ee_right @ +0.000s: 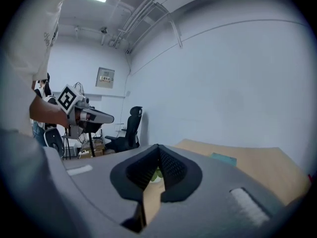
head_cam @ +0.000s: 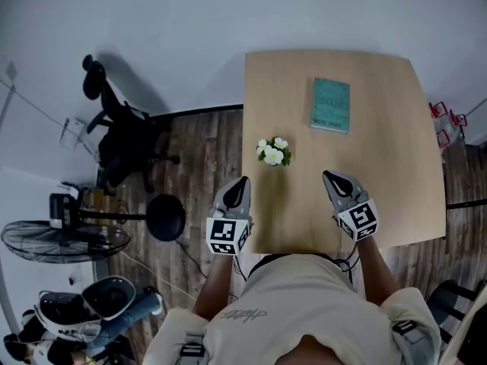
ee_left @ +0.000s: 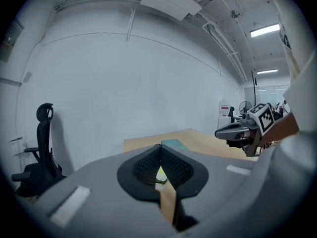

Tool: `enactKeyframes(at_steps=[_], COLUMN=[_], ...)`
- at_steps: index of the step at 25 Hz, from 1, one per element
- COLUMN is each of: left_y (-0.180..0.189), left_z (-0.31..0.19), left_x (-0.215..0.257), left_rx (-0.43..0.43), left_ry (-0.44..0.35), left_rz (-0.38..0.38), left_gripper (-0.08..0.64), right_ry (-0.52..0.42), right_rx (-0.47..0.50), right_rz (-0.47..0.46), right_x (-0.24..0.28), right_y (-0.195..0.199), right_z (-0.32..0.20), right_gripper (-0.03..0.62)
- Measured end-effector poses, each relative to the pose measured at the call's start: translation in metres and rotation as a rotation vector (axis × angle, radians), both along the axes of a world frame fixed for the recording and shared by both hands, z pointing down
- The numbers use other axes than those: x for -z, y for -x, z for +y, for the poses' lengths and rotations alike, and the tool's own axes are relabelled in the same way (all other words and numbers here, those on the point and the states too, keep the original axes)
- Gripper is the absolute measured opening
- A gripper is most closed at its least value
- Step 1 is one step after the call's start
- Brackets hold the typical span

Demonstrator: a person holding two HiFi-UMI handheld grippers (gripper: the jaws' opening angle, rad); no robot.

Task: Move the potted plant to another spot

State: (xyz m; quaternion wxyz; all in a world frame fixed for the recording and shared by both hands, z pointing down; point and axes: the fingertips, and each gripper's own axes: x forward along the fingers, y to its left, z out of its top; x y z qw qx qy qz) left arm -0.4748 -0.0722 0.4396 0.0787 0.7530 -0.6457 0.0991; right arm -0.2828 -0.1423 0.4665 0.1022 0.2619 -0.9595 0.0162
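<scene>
Hovering near the plant (head_cam: 273, 152) with both jaws shut and empty, I should open one wide, then grab low.

An office-like room: a black swivel chair (head_cam: 122, 139) at the left, a pale wood counter (head_cam: 380, 196) against bare white walls, a fan (head_cam: 61, 242) lower left, ceiling strip lights (ee_left: 265, 30), plank floor (head_cam: 205, 150).

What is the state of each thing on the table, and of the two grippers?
Potted plant: upright on the table, not held.
Teal book: closed, lying flat.
Left gripper: shut, holding nothing.
Right gripper: shut, holding nothing.
</scene>
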Motion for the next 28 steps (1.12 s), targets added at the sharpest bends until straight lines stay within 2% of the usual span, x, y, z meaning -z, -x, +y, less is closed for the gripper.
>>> enactKeyframes(at_steps=[6,17,20,24,28], left_y=[-0.009,-0.024,-0.026,-0.020,-0.014], left_z=[-0.002,-0.021,-0.022,-0.023,-0.023], left_x=[0.037,0.079,0.093,0.114,0.126], left_rx=[-0.027,-0.070,-0.075,-0.064,-0.039], left_ry=[-0.065,-0.153,-0.188,-0.223,-0.241], left_rz=[-0.017,-0.040,-0.021,0.087,0.070], left_gripper=[0.017,0.017,0.018,0.018,0.018], right_ry=[-0.027,-0.066,-0.049,-0.035,-0.036], right_rx=[-0.030,-0.058,-0.061,-0.088,-0.082], right_rz=[-0.095,-0.217,-0.251,-0.260,-0.283], right_x=[0.051,0.111,0.127,0.142,0.154], right_y=[-0.013,-0.029,-0.030,-0.033,-0.037], right_z=[-0.004,-0.010,-0.009,-0.013,-0.013], right_gripper=[0.002,0.002,0.002,0.002,0.002])
